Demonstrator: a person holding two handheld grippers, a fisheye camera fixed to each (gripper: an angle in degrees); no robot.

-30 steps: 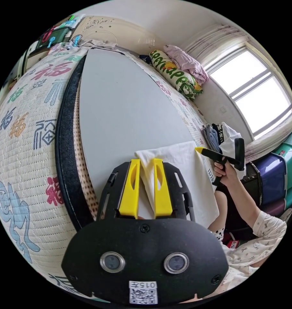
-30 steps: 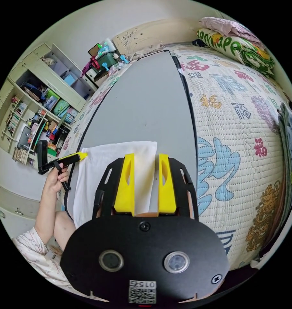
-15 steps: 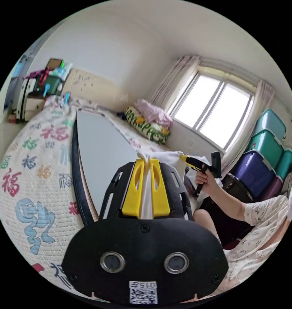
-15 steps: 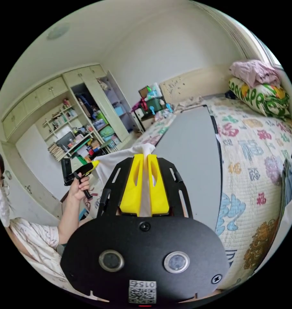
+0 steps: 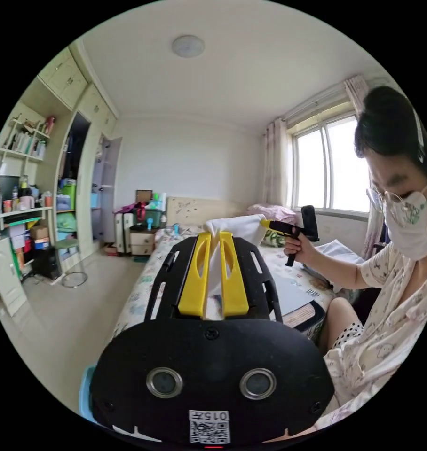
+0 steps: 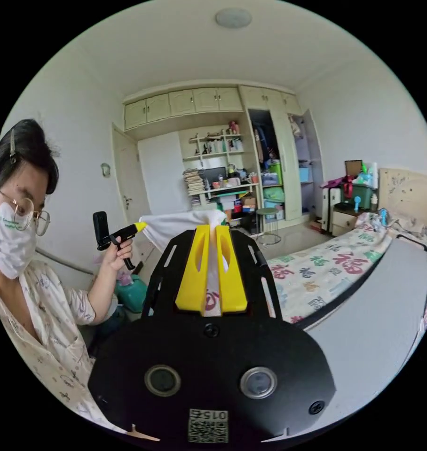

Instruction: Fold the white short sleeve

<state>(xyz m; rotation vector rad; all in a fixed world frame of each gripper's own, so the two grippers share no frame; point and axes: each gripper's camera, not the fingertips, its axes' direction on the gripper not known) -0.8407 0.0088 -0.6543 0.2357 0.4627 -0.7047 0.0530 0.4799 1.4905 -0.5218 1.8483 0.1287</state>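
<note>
The white short sleeve (image 5: 232, 229) hangs in the air, stretched between both grippers. In the left gripper view my left gripper (image 5: 213, 235) is shut on one top corner of the cloth, and the right gripper (image 5: 265, 224), held in a hand, pinches the other corner. In the right gripper view my right gripper (image 6: 212, 229) is shut on the white short sleeve (image 6: 176, 225), and the left gripper (image 6: 139, 227) holds its far corner. The cloth's lower part is hidden behind the gripper bodies.
A grey board (image 6: 378, 319) lies on the patterned bed cover (image 6: 326, 272) below. A person in a light patterned top (image 5: 387, 319) sits beside the bed. Shelves and a wardrobe (image 6: 270, 159) stand across the room; a window (image 5: 331, 164) is beyond the bed.
Both grippers shut on the shirt's corners and have lifted it off the grey board into the air. Both cameras tilted up, from the bed to the room.
</note>
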